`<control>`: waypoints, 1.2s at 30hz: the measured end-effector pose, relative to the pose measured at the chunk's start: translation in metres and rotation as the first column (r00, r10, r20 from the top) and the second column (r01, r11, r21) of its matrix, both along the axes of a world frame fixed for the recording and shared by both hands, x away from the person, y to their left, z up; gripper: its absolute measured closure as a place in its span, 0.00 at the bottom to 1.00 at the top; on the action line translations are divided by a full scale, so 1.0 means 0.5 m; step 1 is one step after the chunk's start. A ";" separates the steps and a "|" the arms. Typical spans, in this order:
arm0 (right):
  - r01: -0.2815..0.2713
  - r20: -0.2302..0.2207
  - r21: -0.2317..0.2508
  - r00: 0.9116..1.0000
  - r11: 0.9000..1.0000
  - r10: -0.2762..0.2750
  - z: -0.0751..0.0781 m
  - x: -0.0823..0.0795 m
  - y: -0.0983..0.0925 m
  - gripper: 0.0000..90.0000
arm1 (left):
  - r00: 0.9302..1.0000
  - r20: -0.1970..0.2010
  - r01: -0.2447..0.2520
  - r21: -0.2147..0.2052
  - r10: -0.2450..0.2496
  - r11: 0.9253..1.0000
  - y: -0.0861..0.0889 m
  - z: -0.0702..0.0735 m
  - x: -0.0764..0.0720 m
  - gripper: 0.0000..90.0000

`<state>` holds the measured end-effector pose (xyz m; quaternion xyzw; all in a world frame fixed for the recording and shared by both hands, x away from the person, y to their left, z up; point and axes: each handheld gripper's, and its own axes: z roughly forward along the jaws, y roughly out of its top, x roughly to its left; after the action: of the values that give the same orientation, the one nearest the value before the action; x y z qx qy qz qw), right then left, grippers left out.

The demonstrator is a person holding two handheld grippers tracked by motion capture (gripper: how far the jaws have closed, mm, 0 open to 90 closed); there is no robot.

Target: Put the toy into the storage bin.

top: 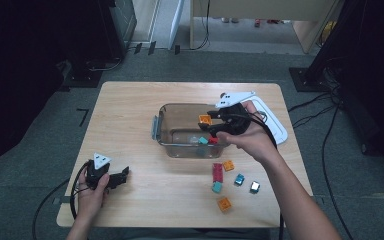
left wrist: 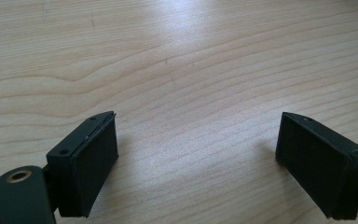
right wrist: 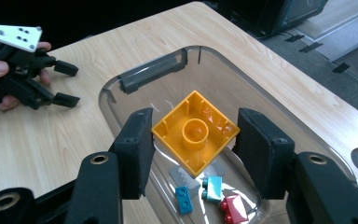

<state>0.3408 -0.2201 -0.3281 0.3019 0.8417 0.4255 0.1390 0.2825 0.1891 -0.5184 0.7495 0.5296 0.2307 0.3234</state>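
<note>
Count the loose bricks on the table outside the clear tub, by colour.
orange bricks: 2
red brick: 1
teal-blue bricks: 2
grey brick: 1
Total: 6
Not counted: the held orange brick in the right claw.

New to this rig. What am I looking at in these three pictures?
No robot arm here: a person holds a two-fingered gripper in each hand. The high view looks down on the wooden table; the other two come from cameras riding on each gripper.

The right gripper holds an orange block, hollow side towards the camera, over a clear plastic container. Inside lie three small blocks: blue, teal and red.

The left gripper rests open near the table's front left, nothing between its fingers.

More blocks wait on the table in front of the container, and a white lid lies behind the right hand.
</note>
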 end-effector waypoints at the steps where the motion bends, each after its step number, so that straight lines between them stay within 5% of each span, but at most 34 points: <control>1: 0.001 -0.003 -0.002 1.000 1.000 -0.001 -0.003 0.006 0.002 0.53 | 1.000 0.000 0.000 0.000 0.000 1.000 0.000 0.000 0.000 0.14; 22: 0.037 -0.110 -0.032 0.993 0.999 -0.040 -0.072 0.086 0.050 0.53 | 1.000 0.000 0.000 0.000 0.000 1.000 0.000 0.000 0.000 0.14; 36: 0.083 -0.189 -0.045 0.978 0.995 -0.091 -0.102 0.121 0.058 0.53 | 1.000 -0.001 -0.001 -0.001 0.001 1.000 0.000 0.000 0.000 0.14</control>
<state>0.4012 -0.1911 -0.3792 0.3752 0.8449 0.3723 0.0818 0.2824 0.1890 -0.5184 0.7493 0.5300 0.2304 0.3235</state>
